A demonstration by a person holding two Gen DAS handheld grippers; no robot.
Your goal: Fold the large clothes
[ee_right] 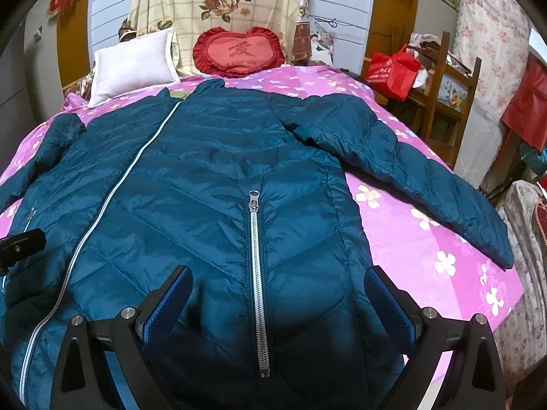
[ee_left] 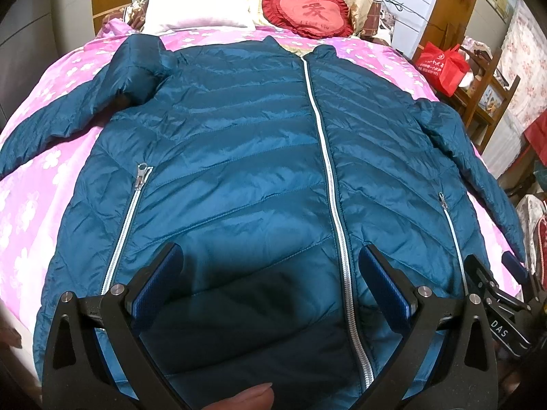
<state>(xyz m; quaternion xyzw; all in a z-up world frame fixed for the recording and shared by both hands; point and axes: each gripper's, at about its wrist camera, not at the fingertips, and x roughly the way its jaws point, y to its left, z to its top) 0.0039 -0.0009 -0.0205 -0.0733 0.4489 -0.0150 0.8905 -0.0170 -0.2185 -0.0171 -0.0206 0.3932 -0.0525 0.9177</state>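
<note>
Left wrist view shows the big puffy teal jacket (ee_left: 239, 157) lying flat, front up and zipped, on the pink flowery bed cover (ee_left: 30, 184). Its collar points to the pillows and its bottom edge lies under both claws, so it runs long straight away from them. The left claw (ee_left: 270, 283) is spread wide and holds nothing, right by the long silver middle zipper (ee_left: 324, 143). The right claw (ee_right: 278, 302) is spread wide too, empty, over the side pocket zipper (ee_right: 256, 273). The right sleeve (ee_right: 410, 171) sticks out sideways, nearer the right claw. I think that sleeve gets folded in first.
</note>
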